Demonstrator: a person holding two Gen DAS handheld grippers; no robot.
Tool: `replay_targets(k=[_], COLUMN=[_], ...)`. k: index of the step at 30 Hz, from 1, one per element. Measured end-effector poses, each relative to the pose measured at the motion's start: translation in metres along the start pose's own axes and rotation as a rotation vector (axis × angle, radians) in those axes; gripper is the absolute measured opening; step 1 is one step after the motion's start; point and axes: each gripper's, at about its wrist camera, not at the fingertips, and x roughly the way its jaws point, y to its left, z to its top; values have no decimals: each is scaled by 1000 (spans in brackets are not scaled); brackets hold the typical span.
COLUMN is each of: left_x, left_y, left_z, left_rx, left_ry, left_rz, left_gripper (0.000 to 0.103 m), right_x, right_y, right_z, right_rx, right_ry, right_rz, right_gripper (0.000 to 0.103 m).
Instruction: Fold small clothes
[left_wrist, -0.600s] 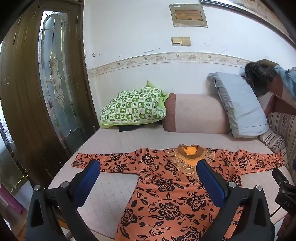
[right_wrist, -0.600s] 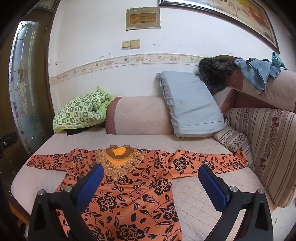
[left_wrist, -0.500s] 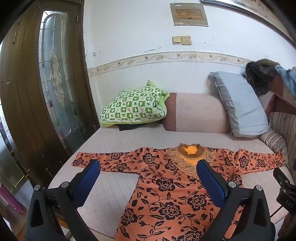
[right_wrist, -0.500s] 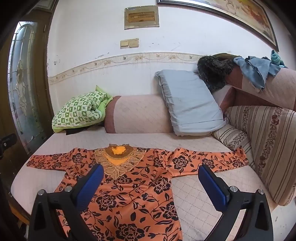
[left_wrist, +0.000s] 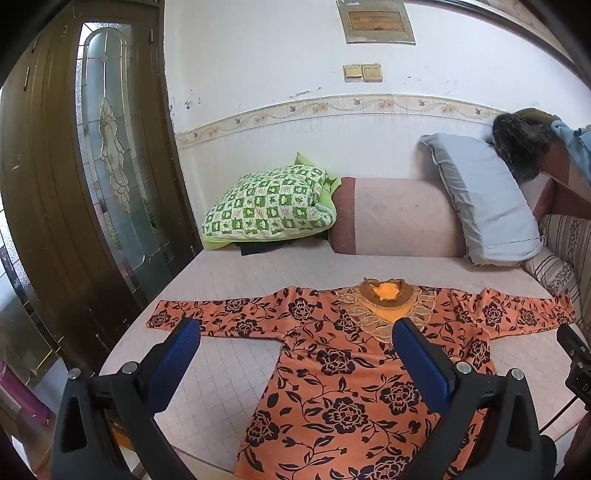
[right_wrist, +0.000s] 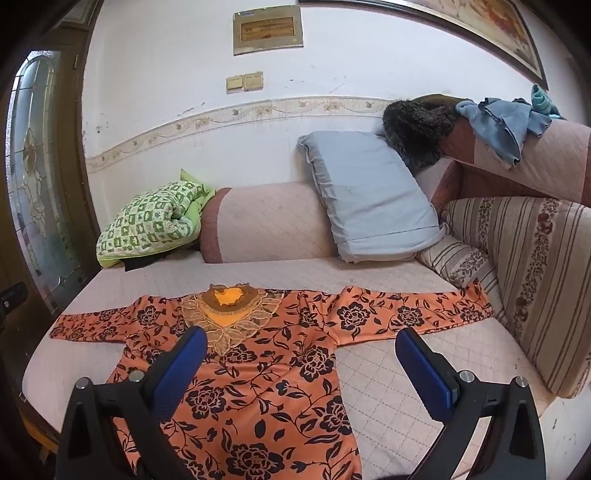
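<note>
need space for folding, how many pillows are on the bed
2 loose pillows: a green checked pillow at the back left and a grey pillow leaning at the back right, with a pink bolster between them. More may be hidden out of frame.

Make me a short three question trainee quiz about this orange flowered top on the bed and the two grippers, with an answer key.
1. True or false: the orange floral top lies spread flat with both sleeves stretched out.
2. Which pillow leans on the bolster nearer the striped cushion? A: green checked pillow. B: grey pillow.
3. Fill in: the left gripper and right gripper both stand ____, holding nothing.

Key: 1 true; 2 B; 3 open.
</note>
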Motion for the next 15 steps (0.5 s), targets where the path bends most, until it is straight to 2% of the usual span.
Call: replay_targets(k=[15], left_x=[5], left_y=[0], left_z=[-4], left_rx=[11], left_ry=[3], left_rz=[5], left_gripper=[103], right_x=[8], right_y=[0], right_z=[-3], right_rx=[-4], right_ry=[10], right_rz=[2], right_gripper=[103])
